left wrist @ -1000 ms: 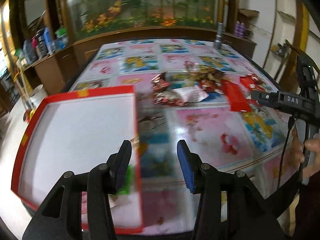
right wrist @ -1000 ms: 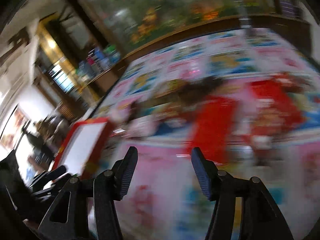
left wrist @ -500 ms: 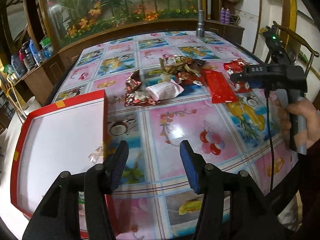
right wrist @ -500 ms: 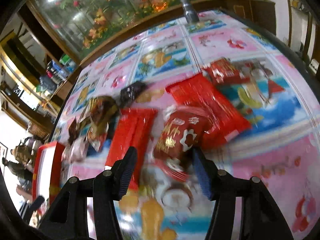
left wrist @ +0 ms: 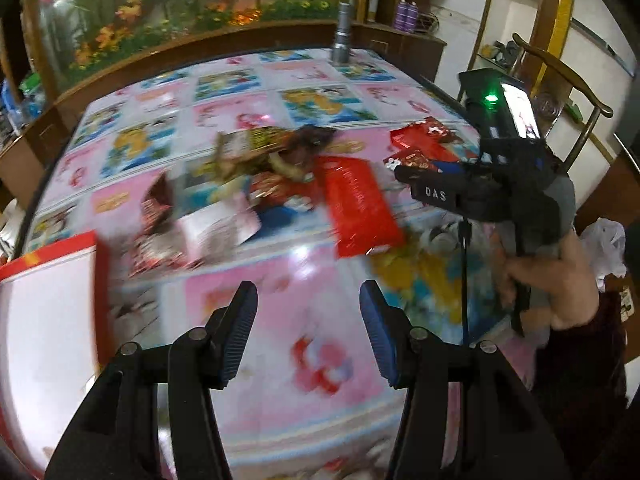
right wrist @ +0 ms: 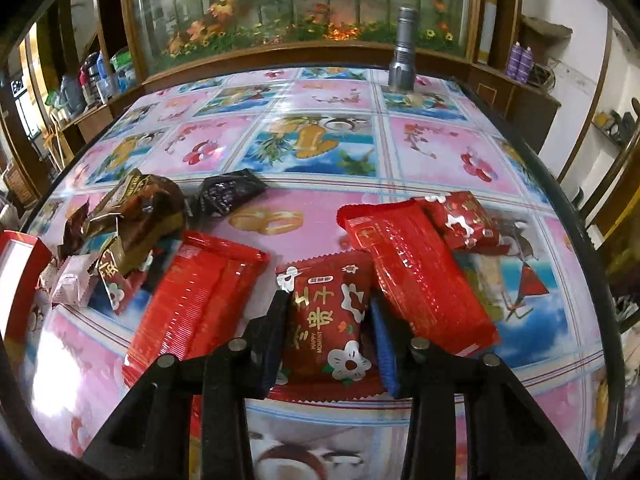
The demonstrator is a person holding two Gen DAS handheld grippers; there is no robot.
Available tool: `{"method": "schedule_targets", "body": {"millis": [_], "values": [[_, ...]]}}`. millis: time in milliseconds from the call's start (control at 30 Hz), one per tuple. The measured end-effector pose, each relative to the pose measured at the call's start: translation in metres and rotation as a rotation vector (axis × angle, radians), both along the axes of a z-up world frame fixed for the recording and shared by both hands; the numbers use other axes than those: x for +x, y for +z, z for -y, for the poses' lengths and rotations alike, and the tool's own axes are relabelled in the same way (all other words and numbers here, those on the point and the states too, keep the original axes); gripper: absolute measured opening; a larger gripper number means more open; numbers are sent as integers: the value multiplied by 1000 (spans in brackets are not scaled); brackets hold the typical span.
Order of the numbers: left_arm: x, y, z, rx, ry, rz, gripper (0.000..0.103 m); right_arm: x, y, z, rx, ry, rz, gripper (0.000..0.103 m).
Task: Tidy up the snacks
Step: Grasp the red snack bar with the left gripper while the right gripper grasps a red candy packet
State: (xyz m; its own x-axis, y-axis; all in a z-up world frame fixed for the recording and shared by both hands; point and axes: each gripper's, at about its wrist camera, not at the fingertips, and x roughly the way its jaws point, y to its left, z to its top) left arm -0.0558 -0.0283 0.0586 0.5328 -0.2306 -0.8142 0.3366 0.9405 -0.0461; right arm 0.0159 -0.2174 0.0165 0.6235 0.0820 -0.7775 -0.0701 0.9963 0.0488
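Observation:
In the right wrist view a small red snack packet (right wrist: 328,332) with white flowers lies on the table between two long red packs (right wrist: 200,300) (right wrist: 420,272). My right gripper (right wrist: 328,299) straddles it, jaws closing, and both pads touch its sides. In the left wrist view my left gripper (left wrist: 308,292) hangs open over bare tablecloth with nothing between its fingers. The red box (left wrist: 100,280) with a white inside sits at its left. The snack pile (left wrist: 260,168) lies ahead of it, and the right gripper (left wrist: 400,168) reaches in from the right, held by a hand (left wrist: 560,280).
Brown packets (right wrist: 136,208), a black packet (right wrist: 228,194) and a pink-white packet (right wrist: 72,284) lie left of the red packs. Another small red packet (right wrist: 460,220) lies behind the right one. A metal flashlight (right wrist: 402,52) stands at the table's far edge. A wooden chair (left wrist: 560,64) stands to the right.
My right gripper came down over the small red packet and its jaws narrowed onto it. My left gripper swung right, away from the red box, toward the pile.

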Motion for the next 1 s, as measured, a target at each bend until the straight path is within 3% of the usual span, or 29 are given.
{"method": "schedule_targets", "body": {"millis": [267,333,433,567,700,800,1000], "values": [[49,-31,48,-49,0,-137,51,0,6,57,328,-68,-24,30],[57,-39,55,-34,12,-147,51,-1,8,67,409,-83,-11,27],[67,-42,60,-24,33,-139,57,-2,11,71,451,-91,0,25],[79,-43,70,-14,28,-131,57,3,4,76,547,-86,-39,23],[83,-43,72,-19,21,-100,51,5,2,77,578,-82,-47,23],[86,-42,64,-53,30,-109,39,5,2,75,582,-71,-48,23],[70,-42,41,-53,30,-100,39,6,-2,68,578,-47,-69,23]]}}
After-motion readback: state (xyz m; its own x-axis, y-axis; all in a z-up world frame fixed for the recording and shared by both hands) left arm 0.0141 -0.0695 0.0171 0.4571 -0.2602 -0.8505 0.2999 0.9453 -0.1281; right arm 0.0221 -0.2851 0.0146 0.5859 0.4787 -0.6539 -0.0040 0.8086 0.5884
